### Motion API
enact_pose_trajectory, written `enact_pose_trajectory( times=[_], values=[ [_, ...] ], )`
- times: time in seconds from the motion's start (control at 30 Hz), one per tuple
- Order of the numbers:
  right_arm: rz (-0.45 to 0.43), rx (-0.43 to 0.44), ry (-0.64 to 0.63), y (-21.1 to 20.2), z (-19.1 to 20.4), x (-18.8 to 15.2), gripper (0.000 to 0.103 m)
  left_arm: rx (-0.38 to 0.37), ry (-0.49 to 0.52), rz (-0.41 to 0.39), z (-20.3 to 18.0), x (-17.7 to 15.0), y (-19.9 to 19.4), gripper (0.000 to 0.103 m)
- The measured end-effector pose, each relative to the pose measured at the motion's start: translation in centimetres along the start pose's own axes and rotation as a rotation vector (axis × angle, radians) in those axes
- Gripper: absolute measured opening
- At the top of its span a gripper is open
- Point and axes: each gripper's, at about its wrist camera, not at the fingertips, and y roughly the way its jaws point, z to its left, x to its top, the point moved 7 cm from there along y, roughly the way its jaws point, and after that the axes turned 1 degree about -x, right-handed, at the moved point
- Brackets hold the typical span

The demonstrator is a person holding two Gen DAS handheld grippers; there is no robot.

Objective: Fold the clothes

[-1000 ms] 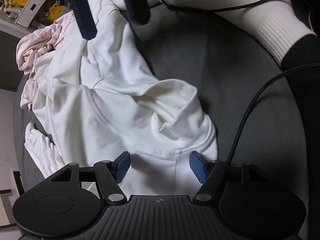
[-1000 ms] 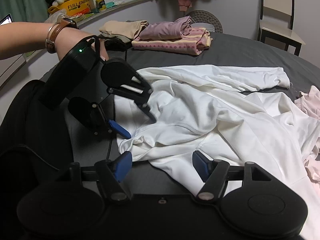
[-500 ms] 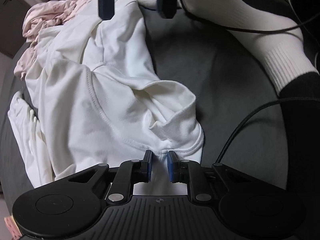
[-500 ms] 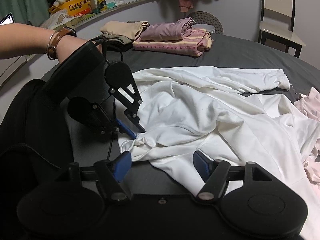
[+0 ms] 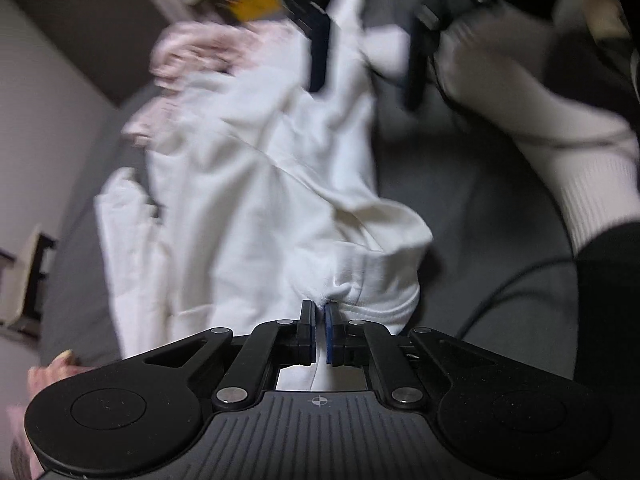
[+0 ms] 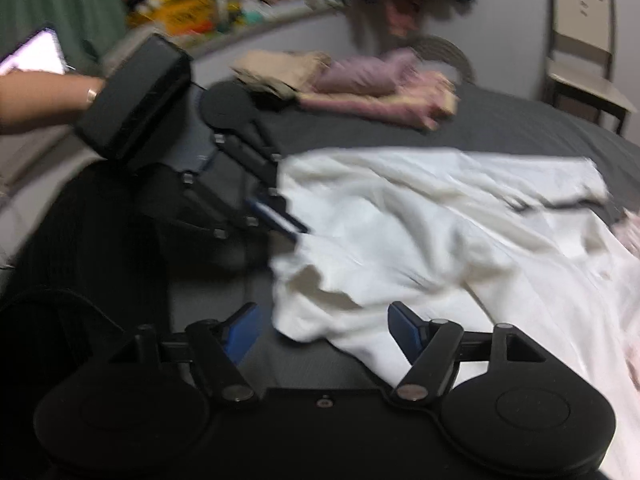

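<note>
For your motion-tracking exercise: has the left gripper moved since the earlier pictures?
Yes. In the right wrist view, the left gripper, shut on the crumpled white cotton garment, has risen toward the stack of folded pink clothes, lifting the fabric's edge.

A second ago the left tool stood wide open over the white garment; now its blue pads are pinched onto a bunched fold at the garment's edge. That edge has lifted off the bed, pulled into a taut ridge. Both views have gone blurred with motion.
</note>
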Motion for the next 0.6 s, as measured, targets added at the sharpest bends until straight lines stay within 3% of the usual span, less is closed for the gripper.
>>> enact_pose_trajectory(
  times=[0.03,0.1,0.2,0.3,0.5,0.6],
  values=[
    [-0.012,0.027,-0.001,0.0,0.2,0.2,0.075,0.012,-0.014,-0.009,1.1,0.8,0.2,0.003],
    [-0.031,0.172,0.121,0.7,-0.2,0.8,0.074,0.041,-0.030,-0.025,1.8,0.8,-0.9,0.003],
    [0.016,0.362,0.410,3.0,-2.1,0.7,0.058,0.070,-0.040,-0.038,2.6,1.1,-1.8,0.003],
    [0.018,0.376,0.503,4.6,-3.2,0.3,0.057,0.077,-0.043,-0.041,2.9,1.3,-2.5,0.003],
    [-0.093,0.432,0.660,5.7,-5.2,0.8,0.056,0.078,-0.083,-0.061,2.6,1.8,-3.0,0.003],
    [-0.098,0.492,0.774,6.8,-6.4,0.5,0.029,0.077,-0.111,-0.073,2.4,1.9,-3.2,0.003]
  ],
)
